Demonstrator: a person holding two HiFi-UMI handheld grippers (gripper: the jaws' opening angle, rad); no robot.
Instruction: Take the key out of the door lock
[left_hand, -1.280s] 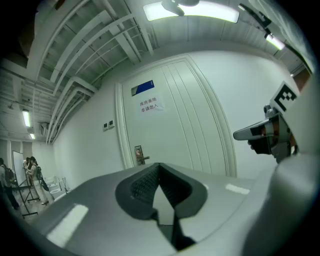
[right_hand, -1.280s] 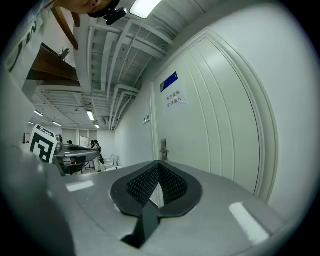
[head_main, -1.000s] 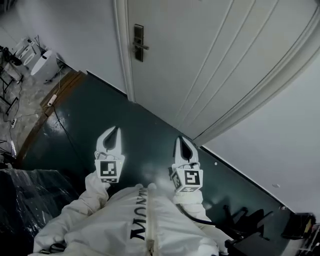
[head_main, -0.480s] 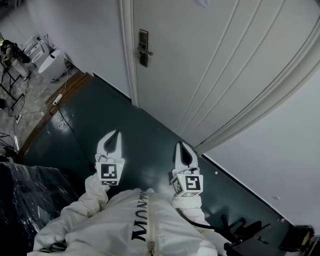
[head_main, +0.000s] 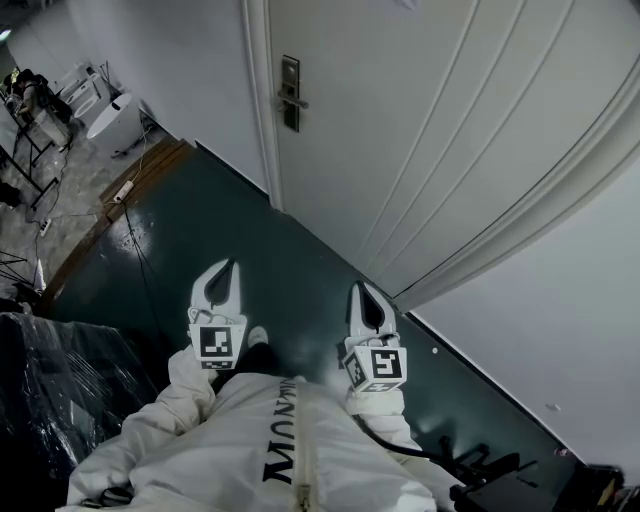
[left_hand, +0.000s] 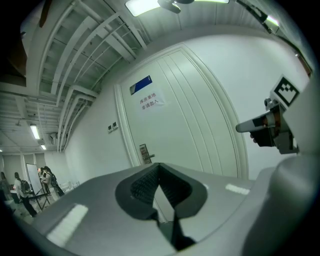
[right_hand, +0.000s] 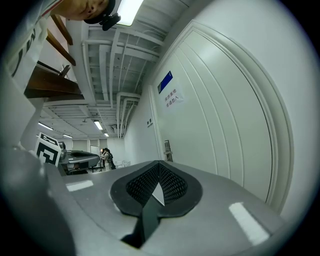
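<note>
Well short of the door lock (head_main: 290, 93) at twelve o'clock, left gripper (head_main: 228, 272) and right gripper (head_main: 362, 292) are hanging closed and empty; approaching, then opening for the key, seems next.

The door (head_main: 430, 120) is showing white with parallel grooves, carrying a blue sign (left_hand: 141, 84) and a dark lock plate (head_main: 290, 92). Below the door, the floor (head_main: 200, 230) is showing dark green. The left gripper (head_main: 233, 265) and right gripper (head_main: 360, 287) are showing white with black-and-white square markers.
</note>
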